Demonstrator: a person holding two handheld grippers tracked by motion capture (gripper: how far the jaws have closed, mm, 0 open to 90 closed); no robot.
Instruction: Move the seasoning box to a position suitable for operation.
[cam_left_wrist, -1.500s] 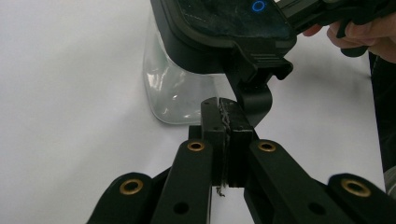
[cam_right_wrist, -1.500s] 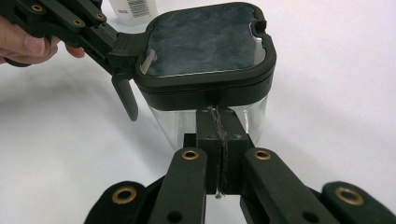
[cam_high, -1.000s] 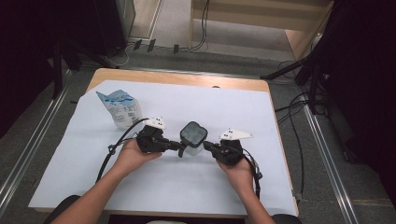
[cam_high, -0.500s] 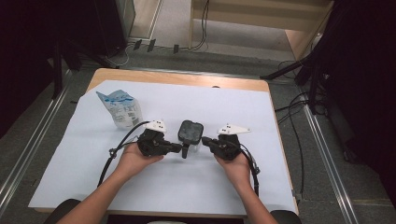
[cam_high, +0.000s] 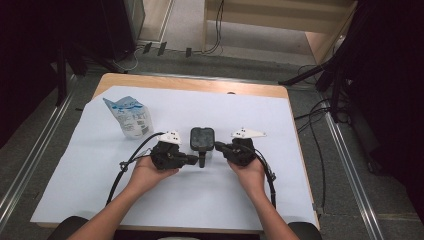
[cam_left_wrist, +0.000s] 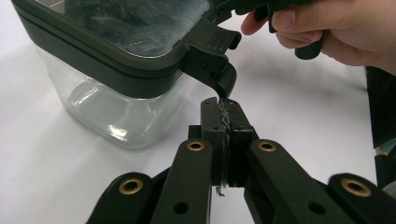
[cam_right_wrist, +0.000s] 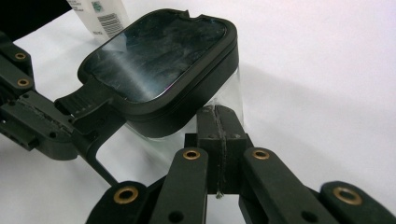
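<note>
Now, step in hand: working the latch of a lidded glass jar, by my reading, with both tools closed and empty.
Left gripper (cam_high: 199, 161): jaws pressed flat together, holding nothing; the joined tip sits right under the curled end of the latch (cam_left_wrist: 212, 58).
Right gripper (cam_high: 220, 146): jaws also closed on nothing; the tip rests against the jar's glass wall just below the lid's rim, on the side away from the left tool.
Jar (cam_high: 202, 140): stands upright between the two tips, clear glass body (cam_left_wrist: 112, 109) with a dark lid (cam_right_wrist: 161, 56) seated on top; the latch tab points toward the left gripper.
Doing it well: I'd say push the left tip up under the latch's lip, slowly, so it swings rather than slips off; keep the right tip braced on the glass to stop the jar sliding or tipping.
Farther out: a blue-and-white pouch (cam_high: 129, 117) stands well beyond the left gripper on the white table cover (cam_high: 200, 200), clear of the work.
</note>
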